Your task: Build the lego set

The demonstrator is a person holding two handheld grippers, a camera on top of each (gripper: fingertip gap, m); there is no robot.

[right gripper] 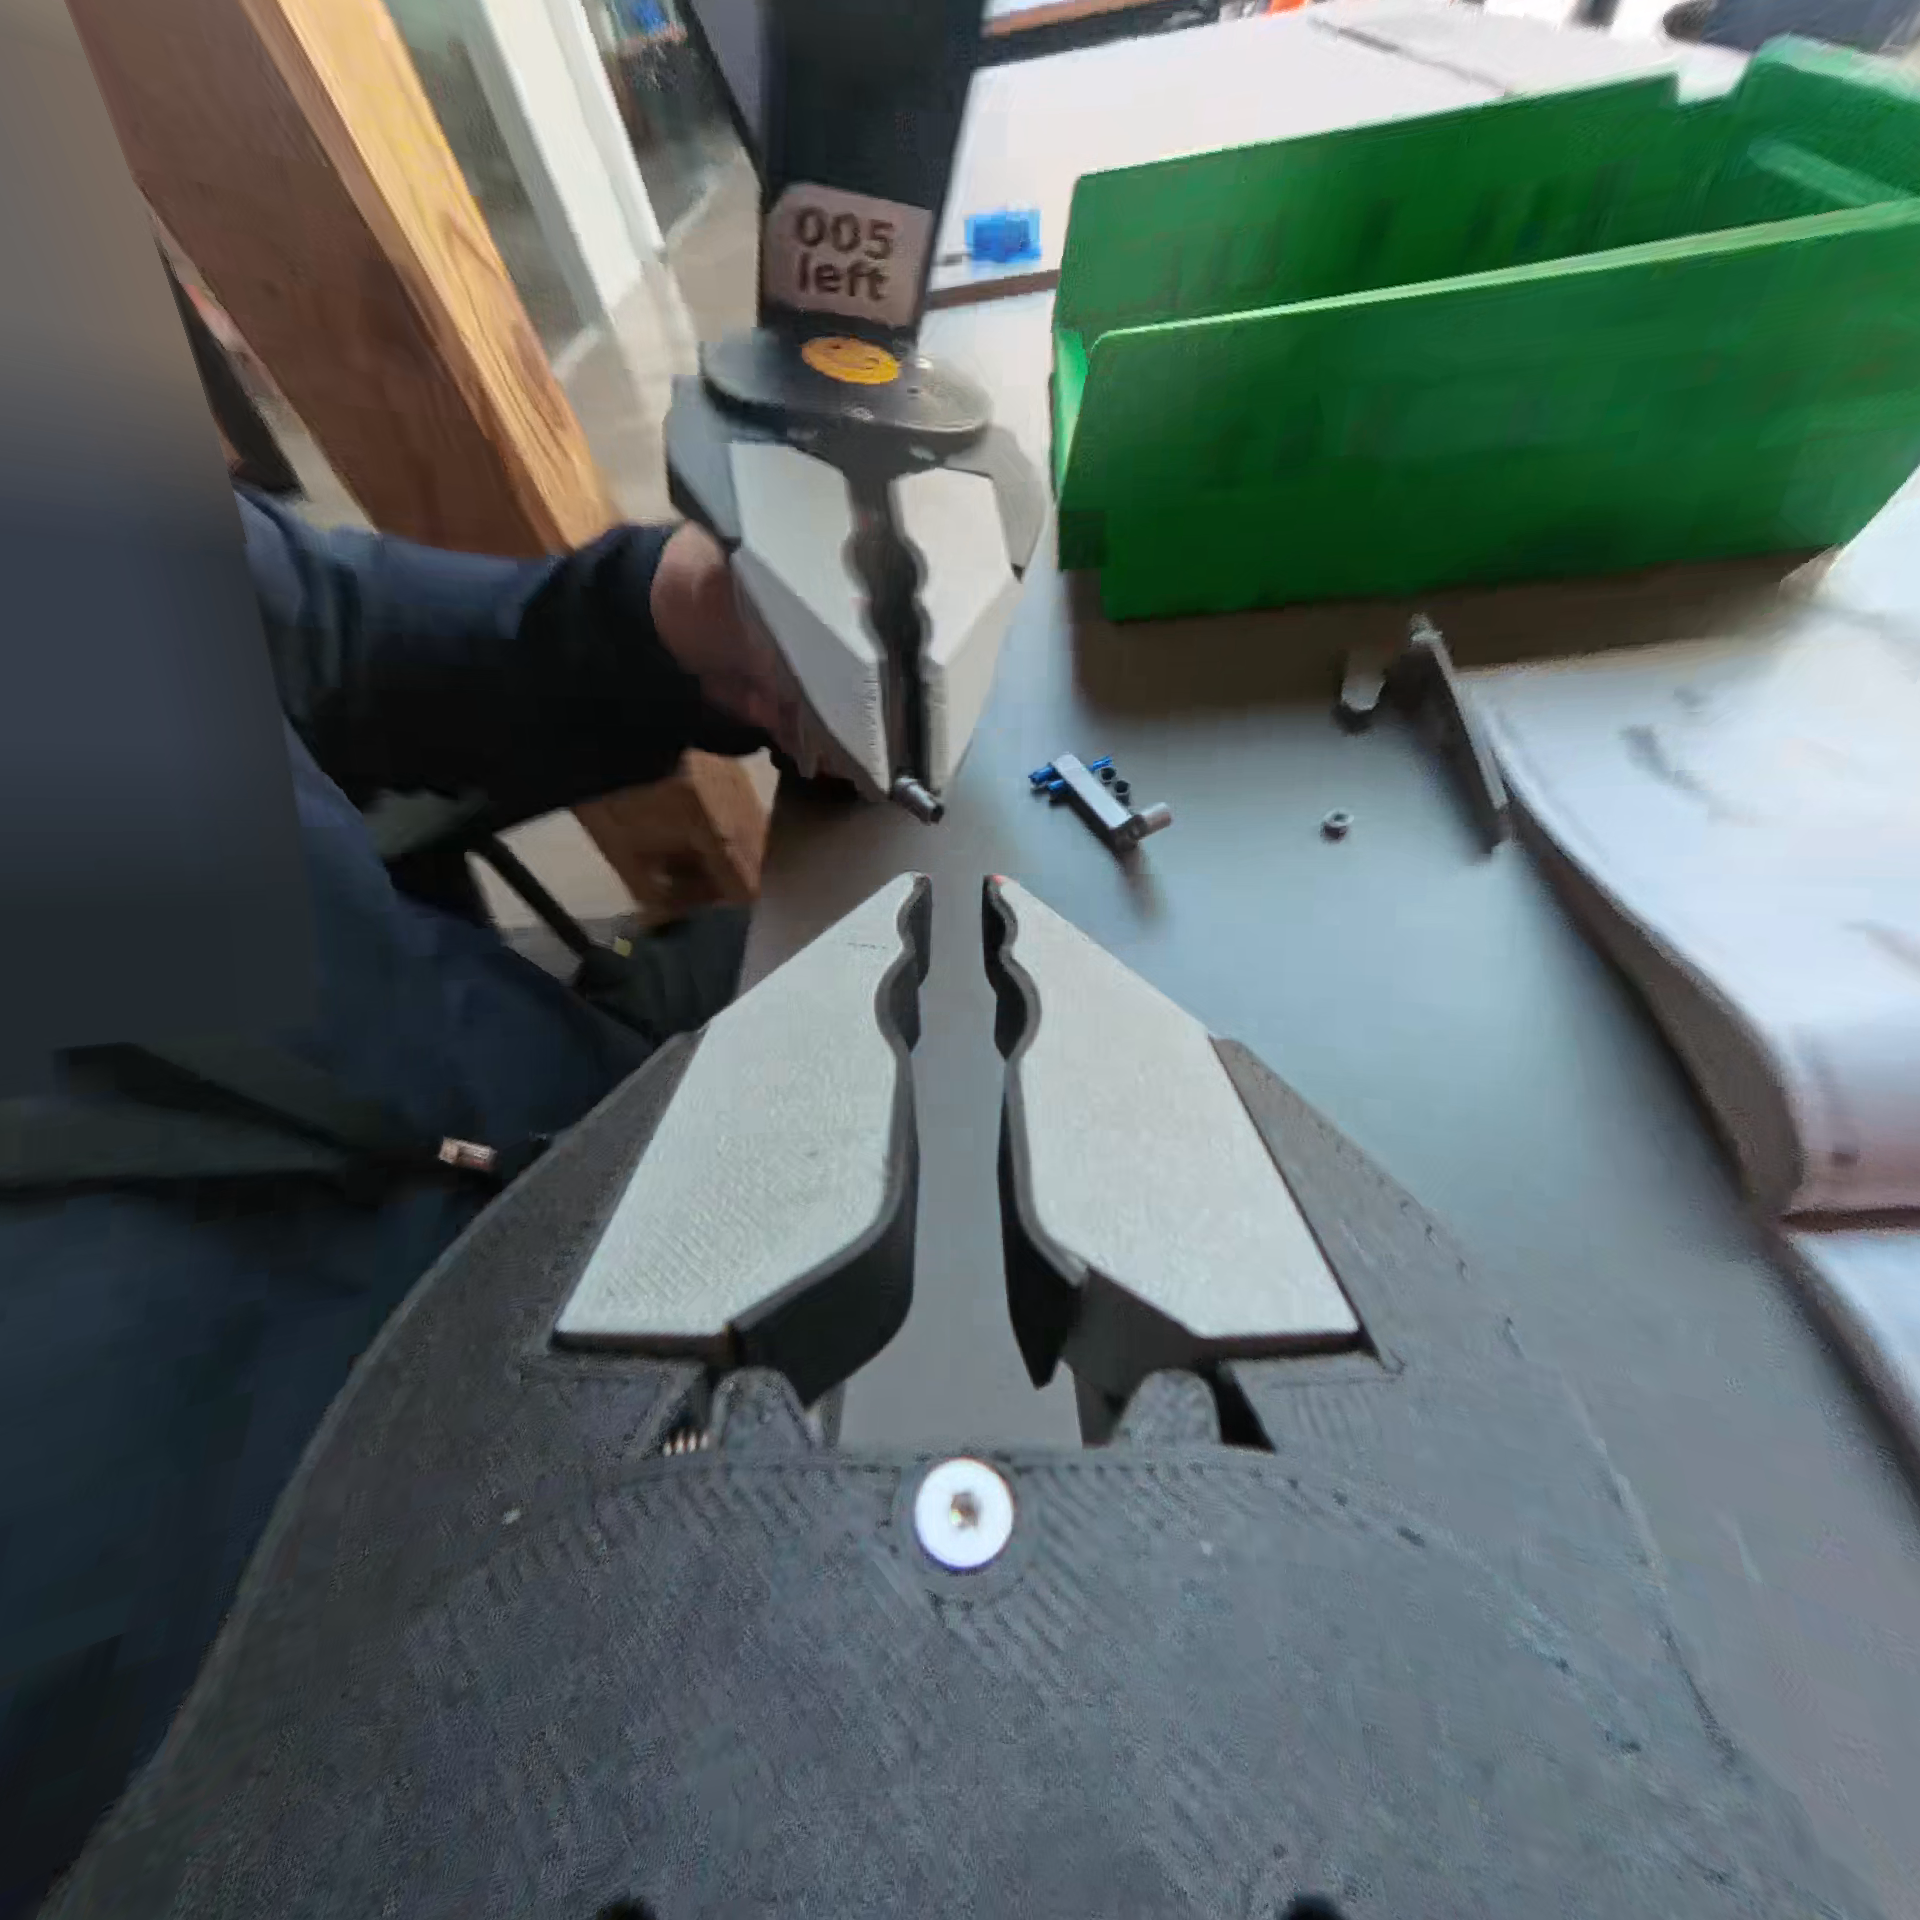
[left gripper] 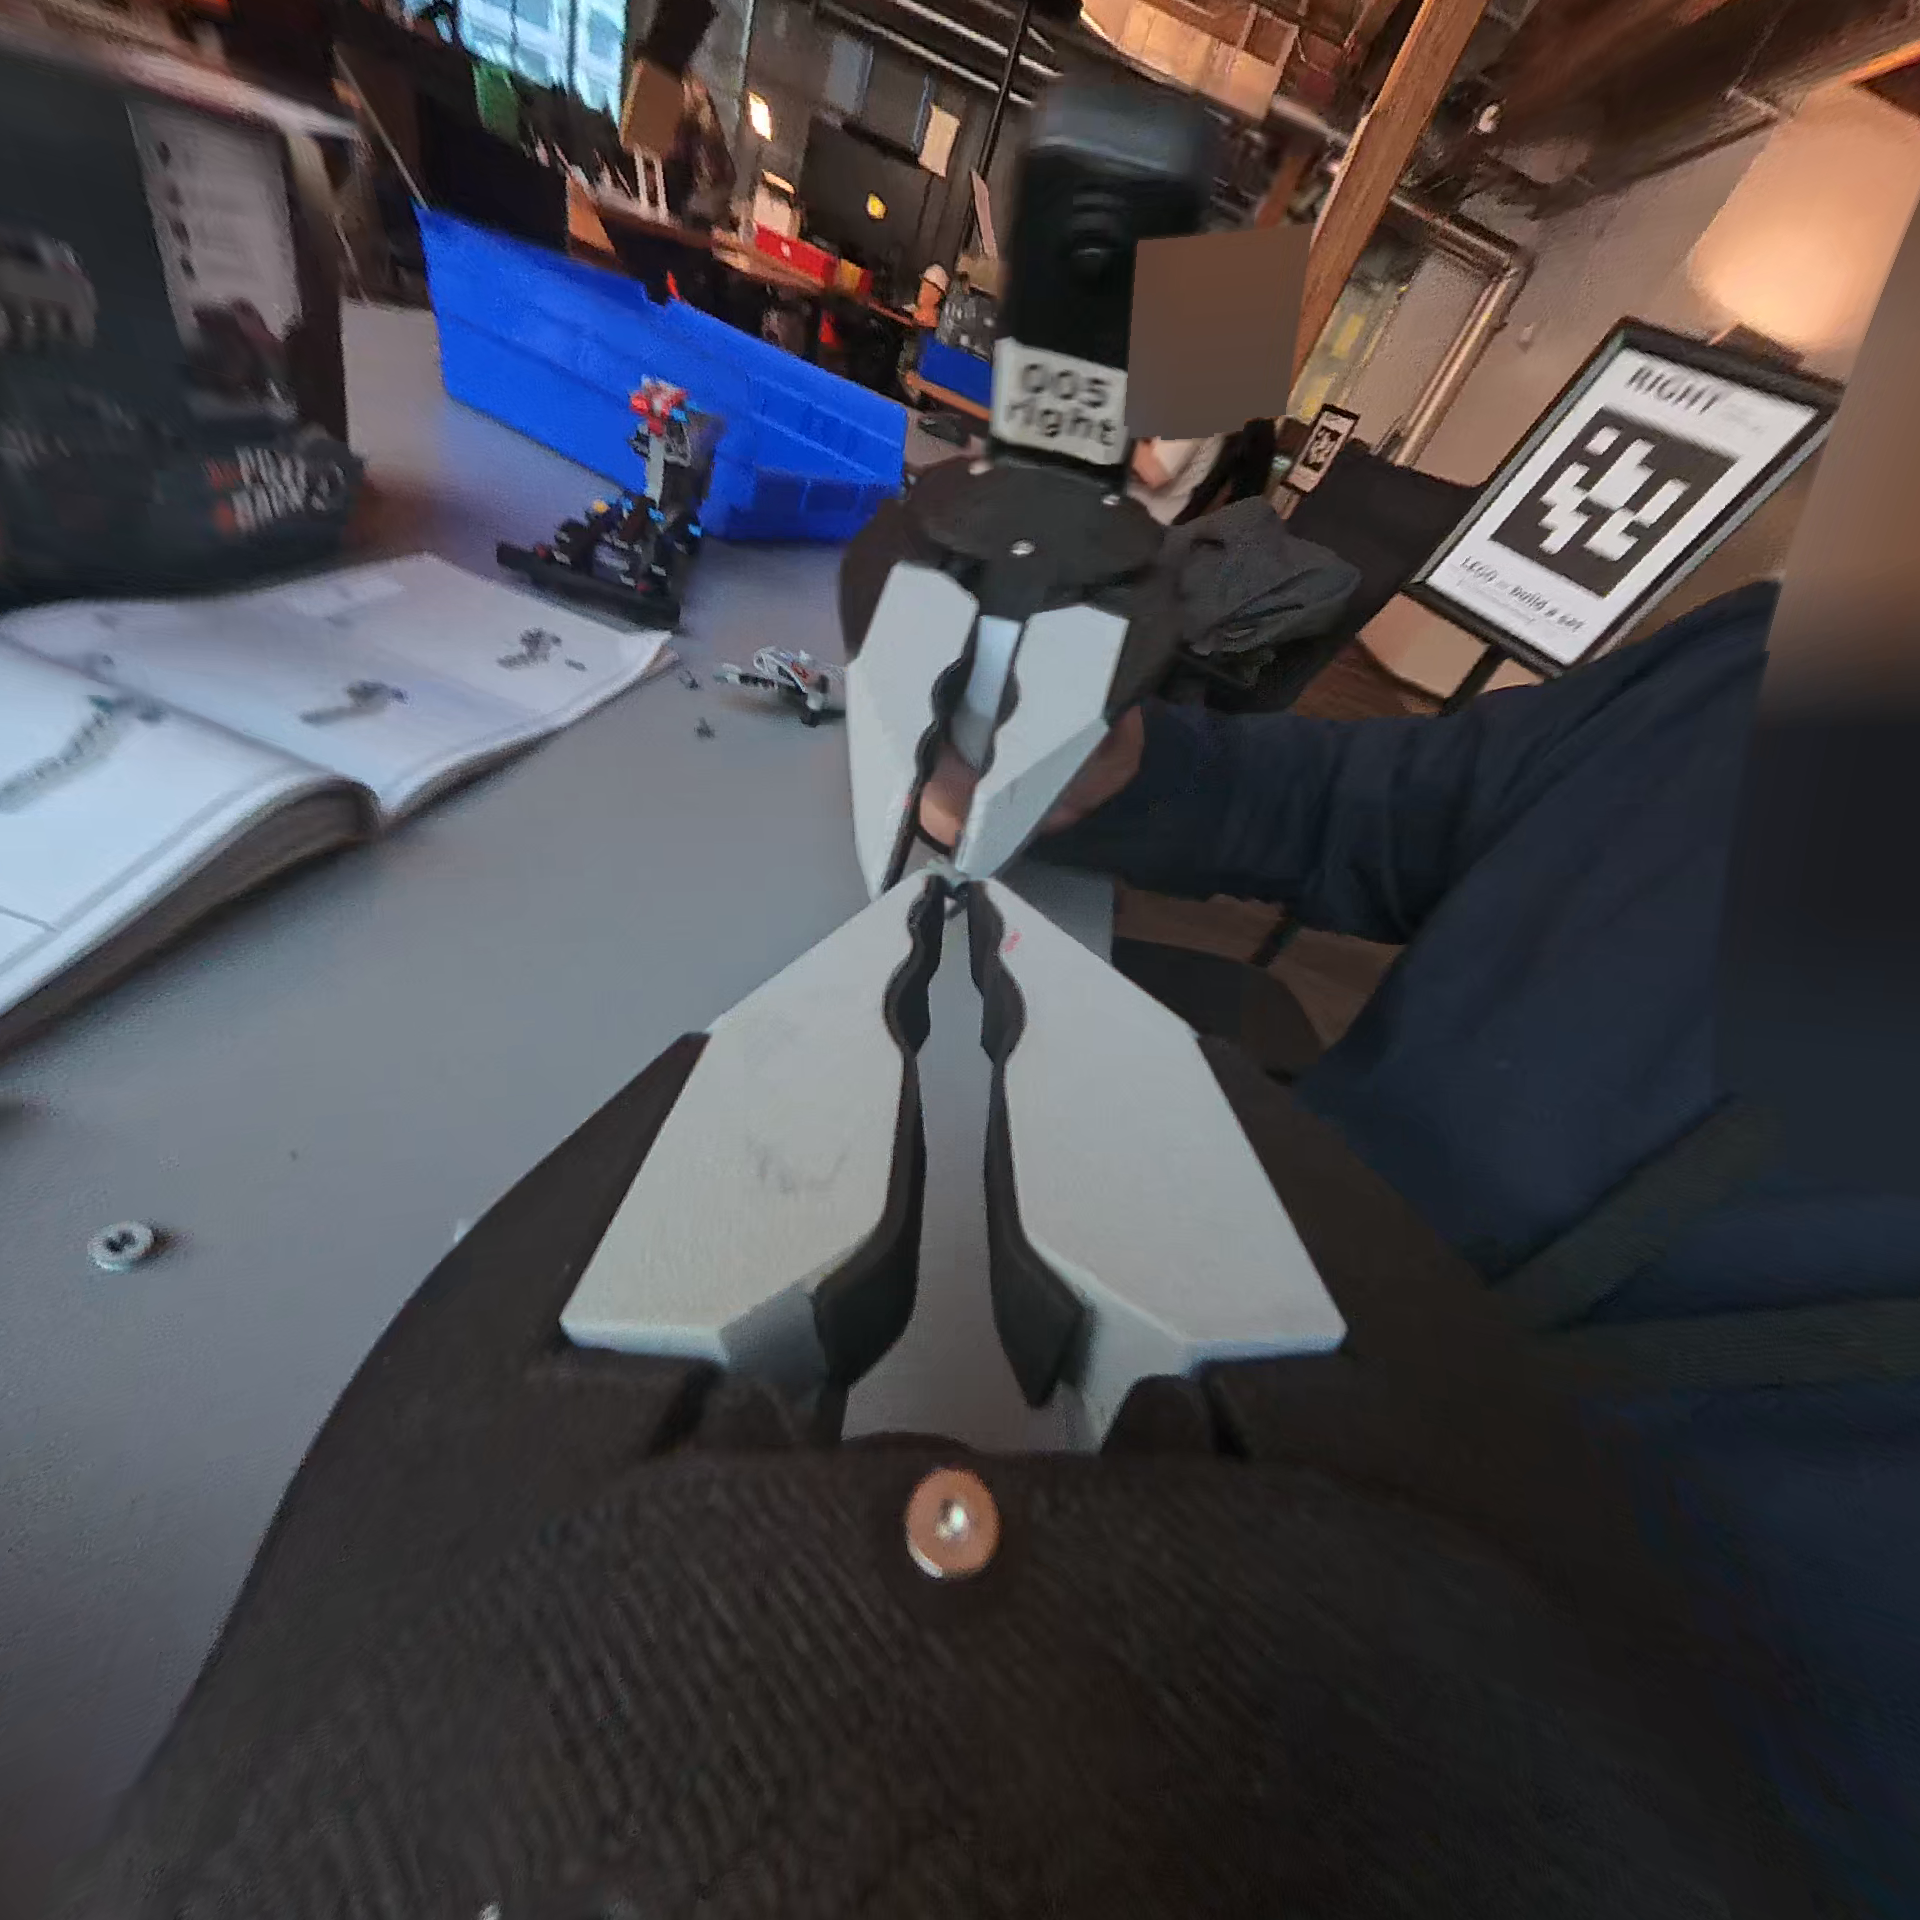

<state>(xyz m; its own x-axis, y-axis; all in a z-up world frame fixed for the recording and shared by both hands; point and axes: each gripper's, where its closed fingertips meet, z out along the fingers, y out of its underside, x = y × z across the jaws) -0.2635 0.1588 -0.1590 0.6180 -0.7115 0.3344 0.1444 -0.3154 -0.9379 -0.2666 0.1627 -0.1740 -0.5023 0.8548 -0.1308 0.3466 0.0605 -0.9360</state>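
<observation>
My left gripper point(left gripper: 948, 902) is shut on a small grey pin point(right gripper: 921, 802), which sticks out of its tips just above the grey table point(left gripper: 416, 1091). My right gripper point(right gripper: 958, 885) points straight at it, tips nearly touching, fingers a little apart and empty. The right gripper also shows head-on in the left wrist view point(left gripper: 933, 871), and the left gripper shows in the right wrist view point(right gripper: 912, 779). A partly built Lego model point(left gripper: 634, 520) with a red top stands far back. A small white sub-assembly point(left gripper: 790, 675) lies near it.
An open instruction booklet point(left gripper: 260, 717) lies left, with a dark box point(left gripper: 156, 343) and a blue bin point(left gripper: 644, 374) behind it. A green bin point(right gripper: 1455, 416), a grey beam with blue pins point(right gripper: 1101, 798), a small loose ring point(right gripper: 1340, 824) and a person's dark sleeve point(left gripper: 1403, 790) are near. Less than 4 cm separates the two grippers' tips. The small white sub-assembly point(left gripper: 790, 675) is about equally far from each gripper, around 25 centimeters.
</observation>
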